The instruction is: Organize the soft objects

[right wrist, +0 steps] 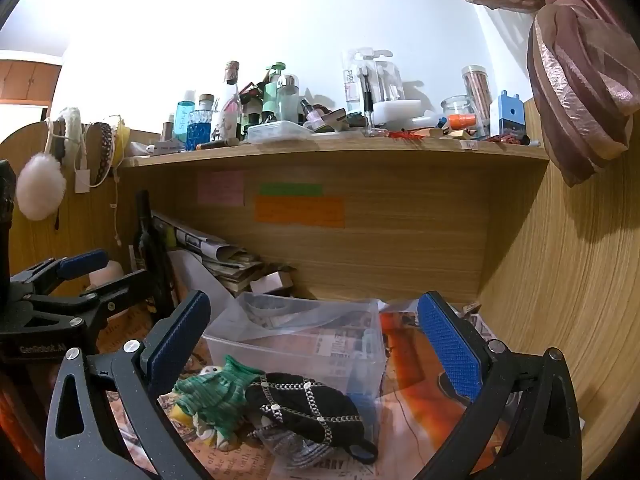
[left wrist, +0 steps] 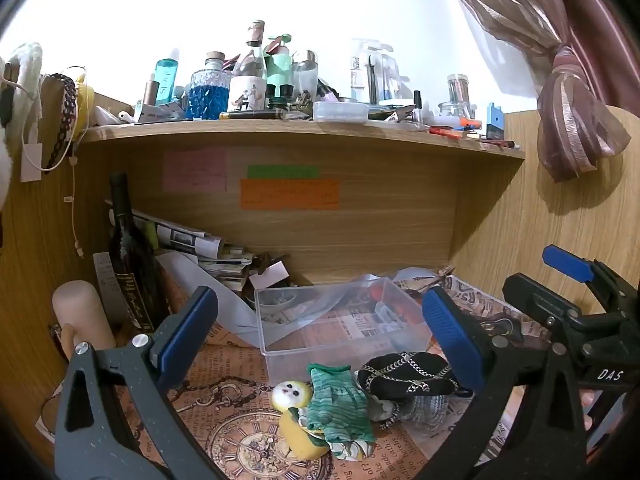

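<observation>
Three soft things piled in front of one clear plastic box [left wrist: 340,320] on the desk [left wrist: 224,432].

Count so far: one green knit piece [left wrist: 340,404], one black pouch with silver chains [left wrist: 408,374], and one yellow plush with a white face [left wrist: 290,394], all touching each other, with the green bit draped over the plush. Desk is lined with vintage newspaper-print paper, wood panels all around, a shelf [left wrist: 300,130] above crammed with bottles, three sticky notes on the back panel, and one dark wine bottle [left wrist: 128,256] at the left. Both grippers hover over the pile: left hand-held gripper [left wrist: 320,332] spread wide and holding nothing, right hand-held gripper [right wrist: 316,340] same deal, straddling the pouch and box from above.
</observation>
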A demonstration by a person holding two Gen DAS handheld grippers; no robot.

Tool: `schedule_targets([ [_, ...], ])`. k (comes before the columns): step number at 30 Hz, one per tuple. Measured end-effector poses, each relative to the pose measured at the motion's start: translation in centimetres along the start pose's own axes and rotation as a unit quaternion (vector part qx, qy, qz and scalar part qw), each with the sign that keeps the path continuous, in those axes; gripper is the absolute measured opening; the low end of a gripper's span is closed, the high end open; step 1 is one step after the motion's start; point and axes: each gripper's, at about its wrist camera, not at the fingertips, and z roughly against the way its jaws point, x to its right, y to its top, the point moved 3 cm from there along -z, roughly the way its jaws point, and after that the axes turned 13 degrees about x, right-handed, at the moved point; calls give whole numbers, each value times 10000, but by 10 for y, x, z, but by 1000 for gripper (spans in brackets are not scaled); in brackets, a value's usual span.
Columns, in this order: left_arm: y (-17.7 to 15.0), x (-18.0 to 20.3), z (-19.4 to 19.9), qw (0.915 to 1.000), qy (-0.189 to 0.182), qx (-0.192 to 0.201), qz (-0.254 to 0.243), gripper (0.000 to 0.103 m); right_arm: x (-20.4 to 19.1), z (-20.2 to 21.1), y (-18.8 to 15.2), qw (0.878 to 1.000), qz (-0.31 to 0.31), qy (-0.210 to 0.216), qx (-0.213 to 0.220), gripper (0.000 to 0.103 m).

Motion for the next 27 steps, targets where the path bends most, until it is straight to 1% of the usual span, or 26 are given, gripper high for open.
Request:
schedule_targets([
  [25,1,1,-2,10000,-8,-4,7,103,-3,2,6,10000,-26,1,45,103],
  [27,4,3,0,10000,-7,-3,4,103,-3,3,6,10000,-29,3,47,103],
])
